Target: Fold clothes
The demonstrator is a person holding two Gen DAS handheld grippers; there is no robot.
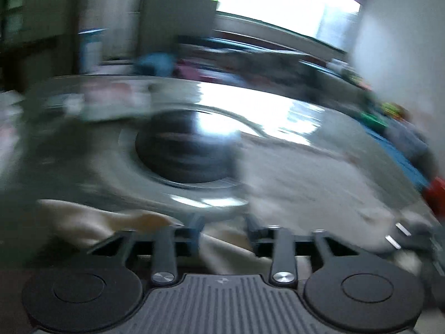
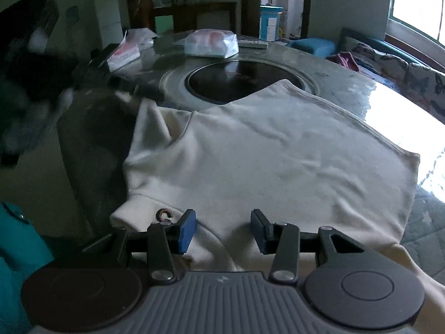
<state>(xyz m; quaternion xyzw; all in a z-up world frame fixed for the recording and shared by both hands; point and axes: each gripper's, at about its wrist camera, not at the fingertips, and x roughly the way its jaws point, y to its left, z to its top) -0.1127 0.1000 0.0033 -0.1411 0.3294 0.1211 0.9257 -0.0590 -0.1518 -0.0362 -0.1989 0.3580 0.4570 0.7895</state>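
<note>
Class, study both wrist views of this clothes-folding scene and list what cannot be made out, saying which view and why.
- Left wrist view: motion blur smears the table and the clutter behind; nothing there can be identified.
- Left wrist view: the left gripper is over cream cloth, but contact is unclear.
- Right wrist view: the cream garment's near hem is hidden by the right gripper.
- Right wrist view: the plastic bag's contents are too small.

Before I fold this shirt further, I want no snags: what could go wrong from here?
1. The shirt covers part of the dark round inset in the table; cloth may sag or catch at its rim.
2. The shirt's near-left corner reaches the table edge and could slide off.
3. The left wrist view is motion-blurred, so the left gripper, jaws open, may miss its hold. The right gripper is open too.
</note>
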